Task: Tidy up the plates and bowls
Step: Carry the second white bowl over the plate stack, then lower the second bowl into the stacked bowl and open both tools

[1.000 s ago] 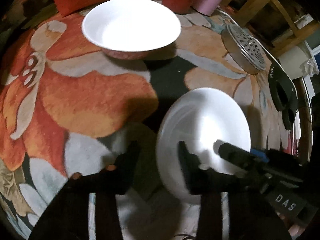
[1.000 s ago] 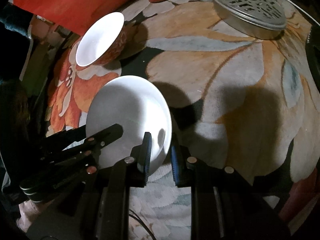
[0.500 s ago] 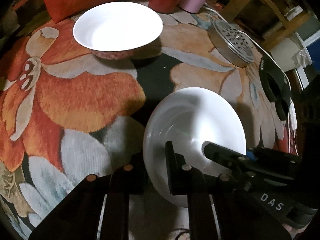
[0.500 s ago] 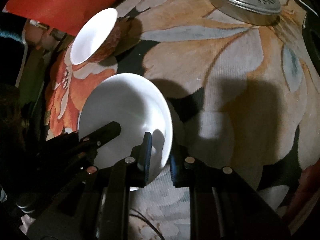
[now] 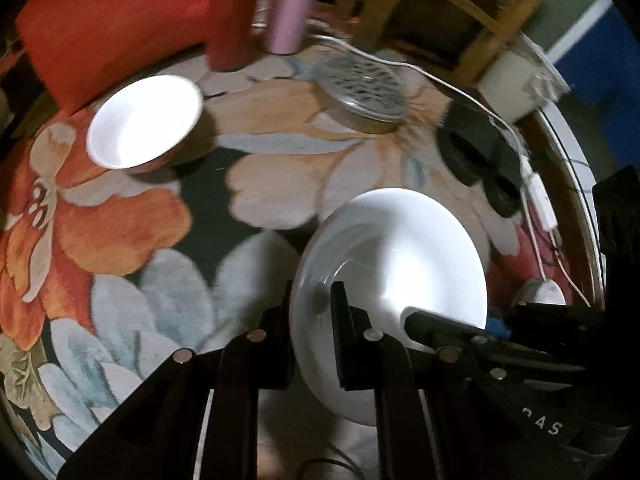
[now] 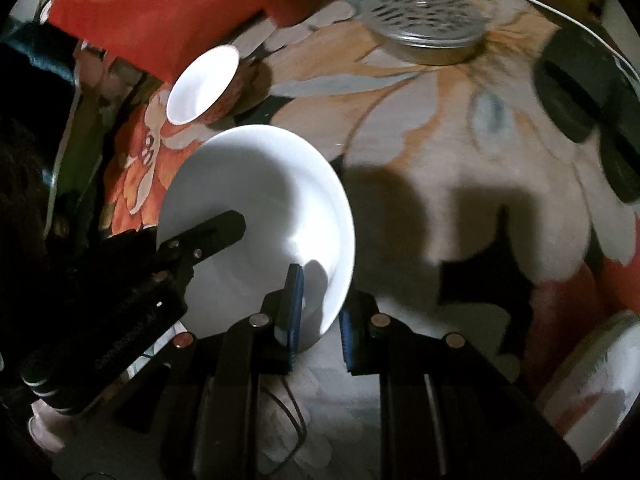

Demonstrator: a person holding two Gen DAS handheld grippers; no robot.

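Both my tongs, left & right, clamp plate rim; I'd lift level toward bowl.

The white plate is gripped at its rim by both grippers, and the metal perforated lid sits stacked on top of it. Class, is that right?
Not quite. Both the left gripper and right gripper do grip the white plate, but the left wrist view shows the metal perforated lid lying apart on the cloth.

We see a floral tablecloth bearing a far-left bowl, a far perforated metal lid and black headphones right.
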